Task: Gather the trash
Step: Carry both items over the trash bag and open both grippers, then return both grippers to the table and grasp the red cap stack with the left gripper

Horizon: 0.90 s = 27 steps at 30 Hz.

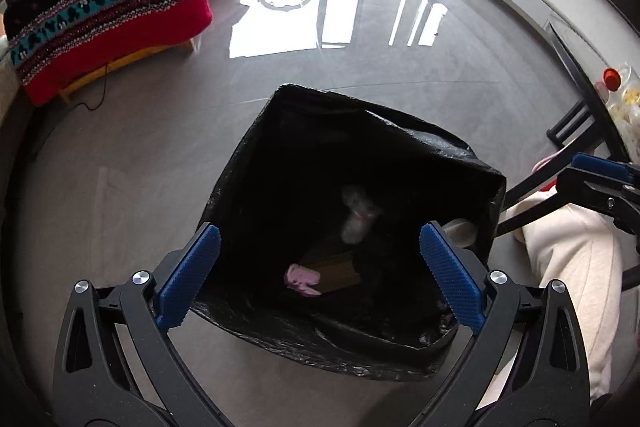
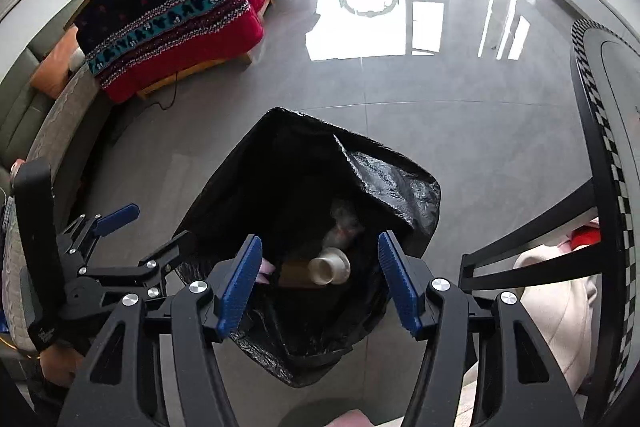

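Right wrist view, white cup (image 2: 330, 265) in black bag (image 2: 396, 183), below parted right tongs (image 2: 320, 283)

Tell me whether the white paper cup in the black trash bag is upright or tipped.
Tipped: the white paper cup lies on its side inside the black trash bag, its open mouth facing sideways.

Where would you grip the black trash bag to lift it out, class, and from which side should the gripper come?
Grip the black trash bag at its raised, folded rim flap on the far right, coming down from above. That flap stands free as thin film, so the fingers can likely pinch it; elsewhere the rim looks stretched flat. Both the left gripper and right gripper hover open.
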{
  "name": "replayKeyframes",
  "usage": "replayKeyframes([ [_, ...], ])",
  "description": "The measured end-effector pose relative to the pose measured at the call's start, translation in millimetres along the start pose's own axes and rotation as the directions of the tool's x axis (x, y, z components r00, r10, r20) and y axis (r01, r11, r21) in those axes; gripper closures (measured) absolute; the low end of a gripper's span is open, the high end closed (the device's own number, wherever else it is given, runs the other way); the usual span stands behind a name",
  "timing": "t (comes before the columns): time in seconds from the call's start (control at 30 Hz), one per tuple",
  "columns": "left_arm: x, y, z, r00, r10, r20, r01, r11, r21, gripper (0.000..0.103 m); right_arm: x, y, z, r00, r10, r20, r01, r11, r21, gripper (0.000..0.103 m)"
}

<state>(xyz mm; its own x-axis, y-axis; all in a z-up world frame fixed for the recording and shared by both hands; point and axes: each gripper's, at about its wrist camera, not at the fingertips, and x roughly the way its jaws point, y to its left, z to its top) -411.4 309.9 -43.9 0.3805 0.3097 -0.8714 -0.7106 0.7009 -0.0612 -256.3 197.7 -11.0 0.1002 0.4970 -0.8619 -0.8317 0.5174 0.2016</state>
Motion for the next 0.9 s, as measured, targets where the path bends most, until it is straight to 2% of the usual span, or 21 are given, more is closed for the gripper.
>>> replayKeyframes([
  [0.47,-2,-34,7,0.999,-0.046,-0.013,0.047,0.997,0.066,0.006,-22,-31,-4,0.999,0.013,0.05,-0.016,0.997,0.072,0.037],
  [0.7,-11,-79,23,0.996,-0.093,0.01,0.09,0.984,0.156,0.006,-47,-62,-6,0.995,-0.007,0.098,-0.006,0.991,0.13,0.036],
  [0.9,-23,-136,47,0.984,-0.171,0.041,0.155,0.954,0.258,0.006,-79,-99,-8,0.983,-0.089,0.158,0.06,0.982,0.181,0.036],
])
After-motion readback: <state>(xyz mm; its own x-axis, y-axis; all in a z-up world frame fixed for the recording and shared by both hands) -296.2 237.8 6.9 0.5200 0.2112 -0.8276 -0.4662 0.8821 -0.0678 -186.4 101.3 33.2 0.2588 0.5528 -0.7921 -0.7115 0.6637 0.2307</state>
